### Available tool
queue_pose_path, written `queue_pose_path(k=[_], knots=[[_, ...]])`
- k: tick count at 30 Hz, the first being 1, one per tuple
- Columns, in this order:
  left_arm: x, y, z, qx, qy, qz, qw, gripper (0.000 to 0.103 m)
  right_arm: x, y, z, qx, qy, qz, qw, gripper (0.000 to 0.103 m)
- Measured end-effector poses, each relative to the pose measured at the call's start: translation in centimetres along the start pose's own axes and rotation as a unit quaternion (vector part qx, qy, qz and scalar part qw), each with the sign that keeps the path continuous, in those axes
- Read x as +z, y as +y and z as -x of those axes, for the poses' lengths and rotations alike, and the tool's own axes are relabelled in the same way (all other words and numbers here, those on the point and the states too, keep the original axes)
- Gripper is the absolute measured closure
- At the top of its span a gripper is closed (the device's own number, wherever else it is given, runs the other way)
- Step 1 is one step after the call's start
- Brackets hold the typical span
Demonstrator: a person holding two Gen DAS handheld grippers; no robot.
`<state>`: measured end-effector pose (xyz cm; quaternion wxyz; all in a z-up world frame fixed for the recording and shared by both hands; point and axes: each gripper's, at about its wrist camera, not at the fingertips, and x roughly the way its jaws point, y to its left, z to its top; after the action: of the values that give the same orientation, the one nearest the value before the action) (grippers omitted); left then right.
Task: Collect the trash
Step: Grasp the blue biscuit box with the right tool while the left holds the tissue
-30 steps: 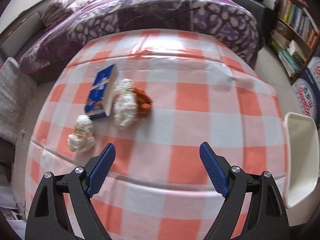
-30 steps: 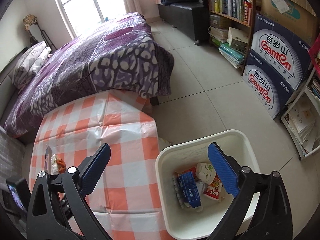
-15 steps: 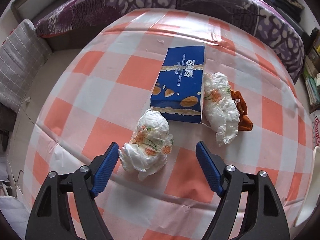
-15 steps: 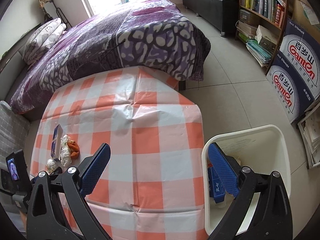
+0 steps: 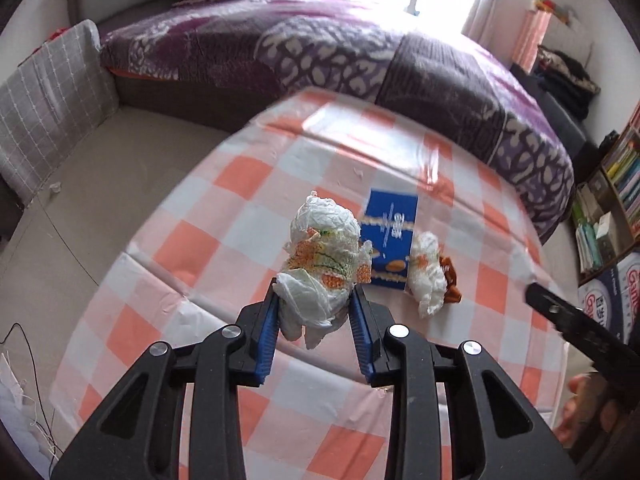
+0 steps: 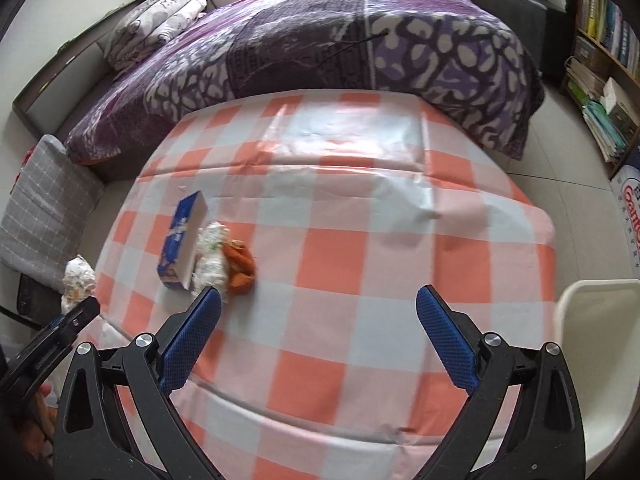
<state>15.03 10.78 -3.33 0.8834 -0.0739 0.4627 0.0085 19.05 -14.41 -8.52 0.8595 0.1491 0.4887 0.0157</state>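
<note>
White crumpled wrapper [image 5: 320, 264] now sits between the blue pads of the left gripper [image 5: 314, 320]. A moment ago it lay on the tabletop [image 5: 248, 320] with the gripper wide open over it. Now the jaws are closing on it, the pads press its sides, and it hangs in the air, off the checked cloth. So one more bit of trash is picked up, I think, and is ready to go to the bin.

Next to it on the right, the blue box [image 5: 392, 240] lies flat on the tabletop. Just beside the box is a second white wrapper [image 5: 430, 276], touching an orange scrap [image 5: 450, 280]. These three are not collected yet.

Further right, the right gripper [image 6: 318, 328] is wide open and holds nothing. A moment ago it was over the bin, and now it is over the tabletop, near the box and wrapper. It looks ready to take one of them.

At the far right, the white bin [image 6: 592, 320] stands beside the tabletop. I cannot see inside it now.
</note>
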Motion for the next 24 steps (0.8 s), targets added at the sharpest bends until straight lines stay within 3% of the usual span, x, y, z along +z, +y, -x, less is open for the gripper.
queue_pose_path(k=[6,13,16,18,20,23,24], knots=[[1.8,5.1,5.9,0.004,-0.065,0.061,0.9960,0.070,2.8,7.5,-6.3,0.036,0.036,0.017,0.999,0.009],[2.4,7.7,7.2,0.004,-0.075,0.086,0.9935,0.069,3.0,12.6,-11.1,0.017,0.051,0.060,0.997,0.010],[2.4,8.4,7.1,-0.001,-0.072,0.095,0.9929,0.069,2.2,14.3,-11.9,0.017,0.067,0.096,0.993,0.041],[2.4,8.7,7.4,-0.003,-0.074,0.098,0.9924,0.069,1.5,15.2,-11.9,0.026,0.078,0.104,0.991,0.072],[2.3,9.0,7.9,-0.003,-0.081,0.101,0.9916,0.069,0.8,15.9,-11.8,0.042,0.083,0.106,0.990,0.089],[2.3,9.6,8.7,0.002,-0.092,0.106,0.9901,0.069,-0.4,16.7,-11.3,0.057,0.079,0.126,0.987,0.103],[2.3,9.8,8.9,0.003,-0.094,0.109,0.9896,0.069,-0.8,16.9,-11.0,0.060,0.079,0.135,0.986,0.103]])
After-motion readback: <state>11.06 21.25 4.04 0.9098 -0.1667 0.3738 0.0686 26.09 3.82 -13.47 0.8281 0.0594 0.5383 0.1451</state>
